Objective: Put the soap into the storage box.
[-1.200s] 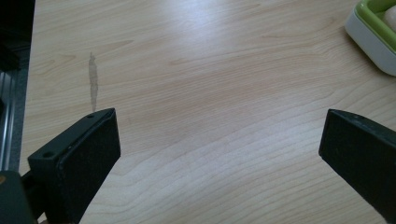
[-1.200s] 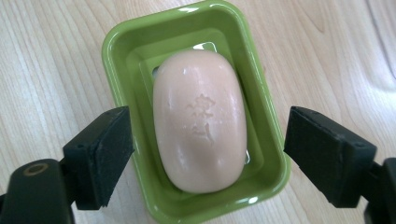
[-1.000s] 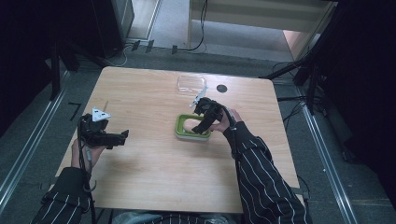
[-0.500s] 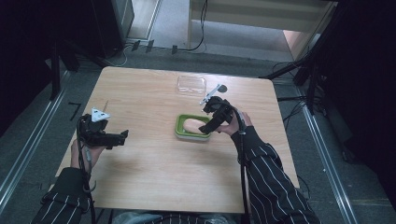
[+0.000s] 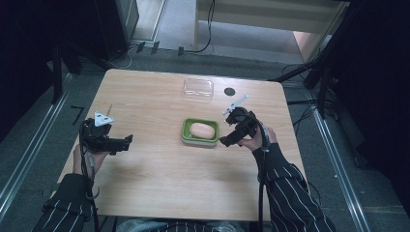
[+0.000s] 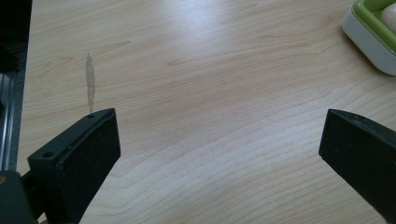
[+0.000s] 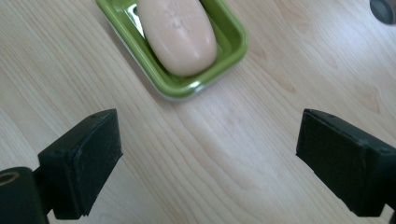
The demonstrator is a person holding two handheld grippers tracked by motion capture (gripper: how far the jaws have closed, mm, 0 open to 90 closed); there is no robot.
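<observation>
A pale pink oval bar of soap (image 5: 202, 129) is lying inside a shallow green rectangular soap dish (image 5: 186, 130) with a white underside, which is sitting near the middle of the light wooden table (image 5: 159, 179); the right gripper (image 5: 226, 140) is hanging just beside the dish's right edge, apart from it, its jaws having just been opening and now standing wide with nothing between them; in the right gripper view the soap (image 7: 177, 33) is resting in the dish (image 7: 233, 39) beyond the spread jaws, over bare wood; the left gripper (image 5: 126, 141) is sitting well apart at the table's left side, jaws gaping and holding nothing; a clear plastic rectangular lid (image 5: 198, 88) is lying farther back, with a small dark round disc (image 5: 229, 91) just beside it.
</observation>
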